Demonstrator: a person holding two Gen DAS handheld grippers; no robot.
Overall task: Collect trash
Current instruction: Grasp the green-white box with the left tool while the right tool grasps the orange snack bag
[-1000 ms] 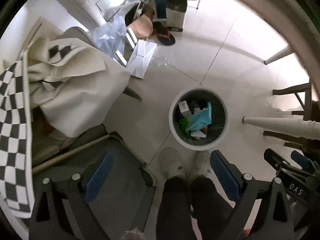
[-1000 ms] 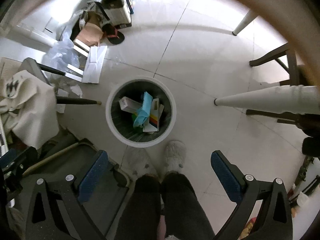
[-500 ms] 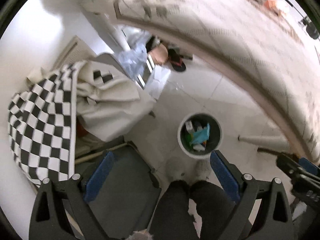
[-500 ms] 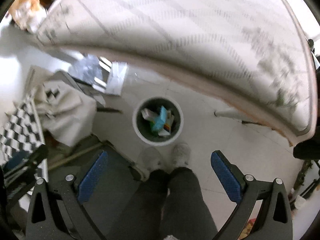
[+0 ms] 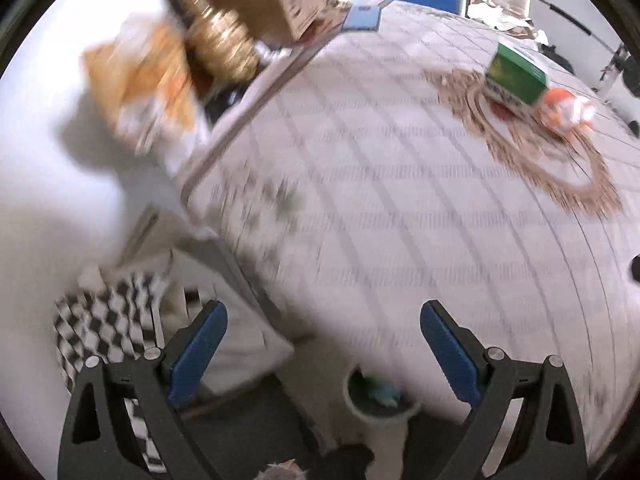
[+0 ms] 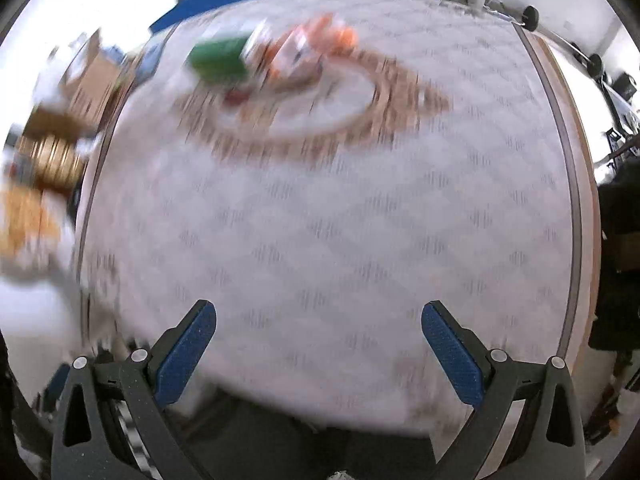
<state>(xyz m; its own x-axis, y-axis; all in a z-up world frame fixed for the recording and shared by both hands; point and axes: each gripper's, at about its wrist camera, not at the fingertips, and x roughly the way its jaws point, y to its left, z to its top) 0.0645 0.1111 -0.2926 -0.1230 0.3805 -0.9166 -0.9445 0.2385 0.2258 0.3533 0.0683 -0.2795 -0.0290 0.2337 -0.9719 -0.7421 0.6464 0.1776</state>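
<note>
Left gripper w/ jaws spread wide, nothing between the blue pads; it hangs over the near edge of the surface. Right gripper likewise wide apart and empty, looking across the same quilted cloth. Both views are smeared by motion blur.

Further out, the trash: a green box and an orange-and-white wrapper, touching each other, lie on a round woven mat at the far side, well apart from both grippers. The bin stands on the floor below the surface edge, some rubbish in it, seen only in the left view. Cardboard boxes and a gold-coloured object sit off to the left, prob. not part of the job.

Risks, as a guess: the two pieces touch, so closing on one could shove the other off the mat; a fast reach may overshoot or snag the mat's fringe.

No readable labels or writing; print on the box is too blurred.
</note>
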